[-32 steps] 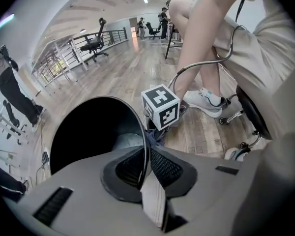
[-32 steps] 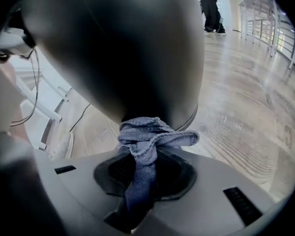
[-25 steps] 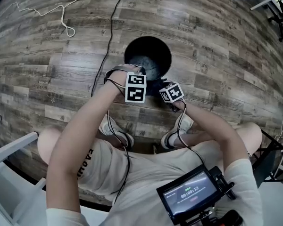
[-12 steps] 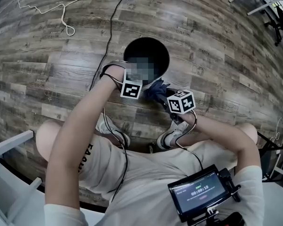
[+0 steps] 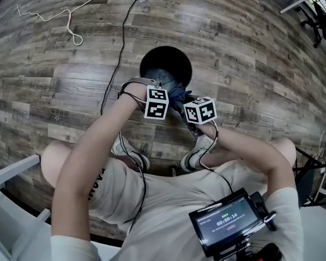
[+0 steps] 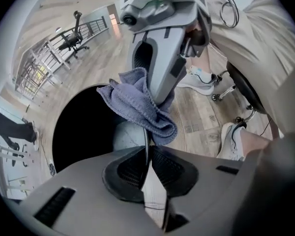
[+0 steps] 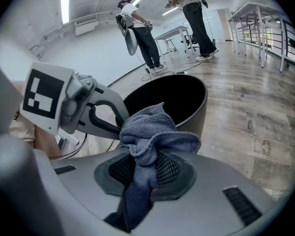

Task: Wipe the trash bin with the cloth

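In the left gripper view, the left hand-held gripper [image 6: 146, 150] has just been closing and now pinches the thin rim of the trash bin [image 6: 78, 132], seen edge-on. The bin's inside is mostly black. Above it the right hand-held gripper [image 6: 162, 98] carries the cloth [image 6: 135, 107], its tips buried in folds.

In the right gripper view, the jaws clamp the bunched cloth, which hides part of the bin.

In the head view, the bin stands on the floor [image 5: 250, 64] ahead of the person's shoes [image 5: 200, 148]. The marker cubes [image 5: 156, 103] cover both pairs of jaws.
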A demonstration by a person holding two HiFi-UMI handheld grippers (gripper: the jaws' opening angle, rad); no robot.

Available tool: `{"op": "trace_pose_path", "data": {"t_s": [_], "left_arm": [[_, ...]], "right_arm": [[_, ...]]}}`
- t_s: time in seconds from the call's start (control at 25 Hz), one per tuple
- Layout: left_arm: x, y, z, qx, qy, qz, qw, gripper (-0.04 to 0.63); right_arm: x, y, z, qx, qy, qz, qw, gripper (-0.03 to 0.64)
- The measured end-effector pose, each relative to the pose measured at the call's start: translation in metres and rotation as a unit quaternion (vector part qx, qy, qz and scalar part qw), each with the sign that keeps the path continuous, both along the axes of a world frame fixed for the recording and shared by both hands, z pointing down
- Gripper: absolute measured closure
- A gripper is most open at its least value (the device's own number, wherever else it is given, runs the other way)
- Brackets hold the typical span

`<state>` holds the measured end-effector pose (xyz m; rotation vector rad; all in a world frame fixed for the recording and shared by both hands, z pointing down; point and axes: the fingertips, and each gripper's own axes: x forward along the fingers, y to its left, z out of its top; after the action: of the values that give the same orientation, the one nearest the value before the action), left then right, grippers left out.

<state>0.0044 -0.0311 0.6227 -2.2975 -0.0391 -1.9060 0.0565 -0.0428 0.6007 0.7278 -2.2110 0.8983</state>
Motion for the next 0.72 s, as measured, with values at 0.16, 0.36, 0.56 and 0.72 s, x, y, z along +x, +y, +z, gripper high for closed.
{"op": "trace_pose_path", "data": {"t_s": [0.16, 0.36, 0.56, 0.72], "left_arm": [[0.006, 0.0, -0.001, 0.009, 0.019, 0.013, 0.9997, 0.557], [0.011, -0.004, -0.003, -0.002, 0.038, -0.007, 0.9993, 0.563], [0.011, -0.005, -0.004, -0.007, 0.037, -0.008, 0.9992, 0.565], [0.013, -0.005, -0.004, -0.009, 0.039, -0.016, 0.9991, 0.565]], "right_arm": [[0.0, -0.007, 0.014, 0.006, 0.012, -0.005, 1.0, 0.534], [0.0, -0.018, 0.036, 0.014, 0.03, -0.019, 0.999, 0.534], [0.001, -0.019, 0.068, 0.016, 0.05, -0.035, 0.998, 0.534], [0.003, -0.022, 0.1, 0.011, 0.07, -0.038, 0.997, 0.534]]}}
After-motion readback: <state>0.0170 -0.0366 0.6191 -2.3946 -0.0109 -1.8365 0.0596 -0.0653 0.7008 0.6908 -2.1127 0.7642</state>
